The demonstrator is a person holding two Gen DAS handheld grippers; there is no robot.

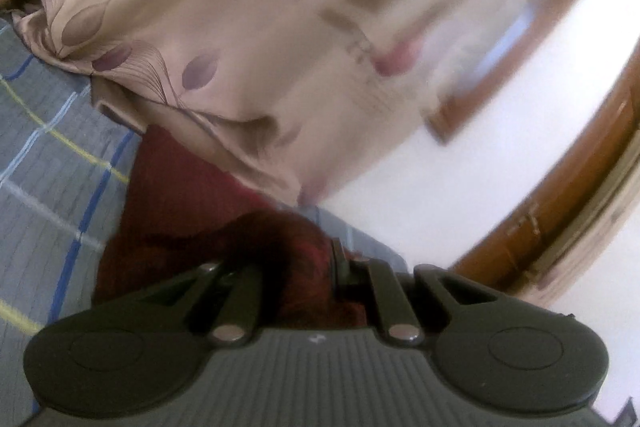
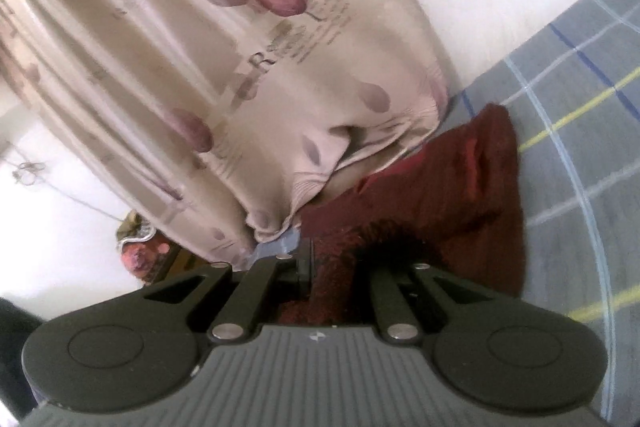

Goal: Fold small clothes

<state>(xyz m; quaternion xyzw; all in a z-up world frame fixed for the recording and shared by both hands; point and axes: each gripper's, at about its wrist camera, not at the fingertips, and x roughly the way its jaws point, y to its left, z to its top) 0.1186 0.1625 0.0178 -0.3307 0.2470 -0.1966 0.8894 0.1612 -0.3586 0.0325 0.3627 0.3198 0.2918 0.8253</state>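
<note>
While both tongs grip the maroon garment (image 2: 452, 187), we lift.
Left tongs (image 1: 296, 267) and right tongs (image 2: 340, 263) pinched shut; we keep edges level above the bed (image 2: 580, 147).

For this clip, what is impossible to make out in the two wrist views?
- Left wrist view: the left gripper fingertips, buried in bunched dark red garment; grip unclear.
- Right wrist view: the right gripper fingertips, hidden the same way.
- Both views: what kind of garment it is, and its near edge, covered by the gripper bodies.
- Left wrist view: the curtain print, motion-blurred.
</note>
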